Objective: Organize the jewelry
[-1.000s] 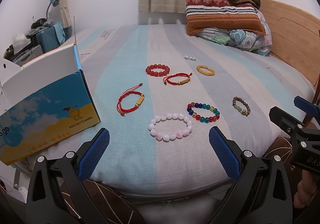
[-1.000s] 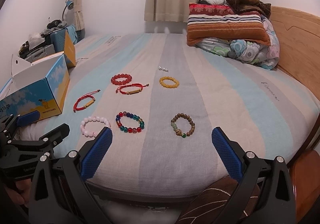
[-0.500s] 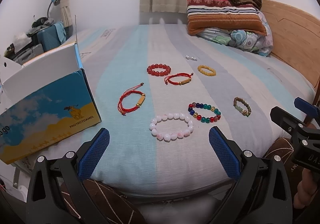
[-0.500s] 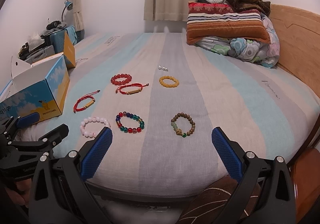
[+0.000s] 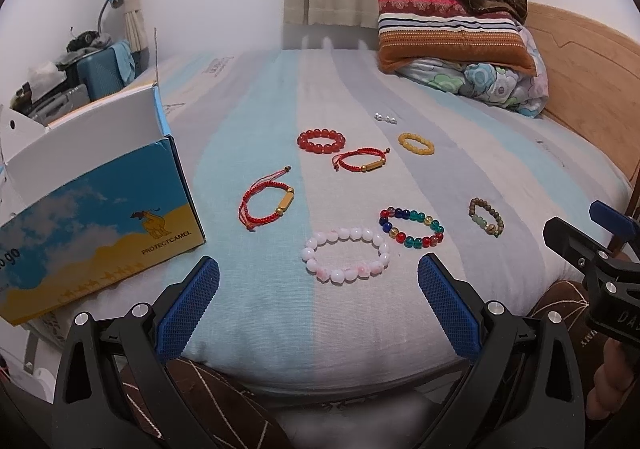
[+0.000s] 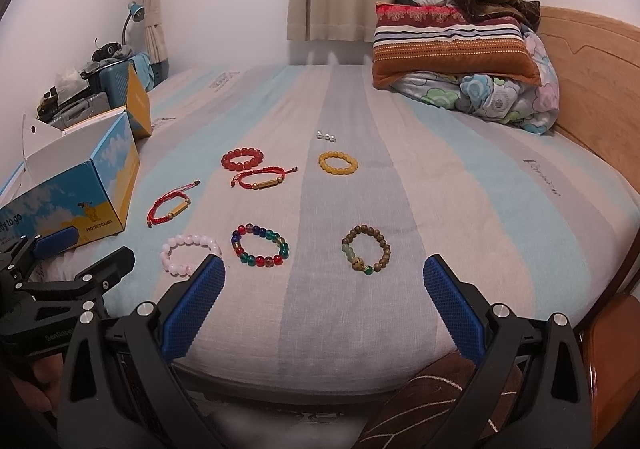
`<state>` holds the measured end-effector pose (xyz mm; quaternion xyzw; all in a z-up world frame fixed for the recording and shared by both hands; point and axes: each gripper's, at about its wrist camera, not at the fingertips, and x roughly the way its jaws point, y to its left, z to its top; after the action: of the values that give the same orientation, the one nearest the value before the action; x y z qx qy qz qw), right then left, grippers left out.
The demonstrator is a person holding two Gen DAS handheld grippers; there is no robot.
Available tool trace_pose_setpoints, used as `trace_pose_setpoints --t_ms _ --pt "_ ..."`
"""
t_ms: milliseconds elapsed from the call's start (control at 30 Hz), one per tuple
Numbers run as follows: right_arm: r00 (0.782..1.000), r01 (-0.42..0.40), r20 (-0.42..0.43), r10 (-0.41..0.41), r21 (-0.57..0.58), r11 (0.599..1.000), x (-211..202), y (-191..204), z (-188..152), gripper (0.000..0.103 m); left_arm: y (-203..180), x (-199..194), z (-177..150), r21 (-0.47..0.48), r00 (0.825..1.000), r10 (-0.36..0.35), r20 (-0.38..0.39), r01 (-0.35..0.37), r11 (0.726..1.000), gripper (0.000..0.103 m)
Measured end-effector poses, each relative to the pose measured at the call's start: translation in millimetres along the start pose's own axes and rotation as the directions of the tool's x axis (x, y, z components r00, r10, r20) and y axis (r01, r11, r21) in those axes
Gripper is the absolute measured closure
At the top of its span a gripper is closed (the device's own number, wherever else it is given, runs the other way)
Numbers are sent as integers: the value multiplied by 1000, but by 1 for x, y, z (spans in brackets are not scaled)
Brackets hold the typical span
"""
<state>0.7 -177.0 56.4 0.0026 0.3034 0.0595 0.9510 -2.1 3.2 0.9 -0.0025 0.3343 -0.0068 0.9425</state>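
Both tools sit at the near edge of the striped bed (image 6: 460, 185), each with its blue pads spread wide and nothing between them. The left tool (image 5: 318, 307) faces the pink-white bead bracelet (image 5: 346, 255), which lies just ahead of it. The right tool (image 6: 324, 307) looks out at the brown bead bracelet (image 6: 366, 253). Between those two lies the multicoloured bead bracelet (image 5: 411, 227). Further up the bed: two red cord bracelets (image 5: 267, 204), a red bead bracelet (image 5: 321, 140), a yellow bead bracelet (image 5: 415, 143), and small white pearls (image 5: 385, 117) beyond it. An open blue-and-yellow box (image 5: 96, 209) stands on the left side of the bed, well apart from the jewelry.
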Motion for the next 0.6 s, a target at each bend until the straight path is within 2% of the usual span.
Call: trace_pose_setpoints --t_ms 600 --pt "1000 2 -6 -2 -4 1000 1 1 1 7 -2 2 -1 3 1000 1 -5 -1 1000 6"
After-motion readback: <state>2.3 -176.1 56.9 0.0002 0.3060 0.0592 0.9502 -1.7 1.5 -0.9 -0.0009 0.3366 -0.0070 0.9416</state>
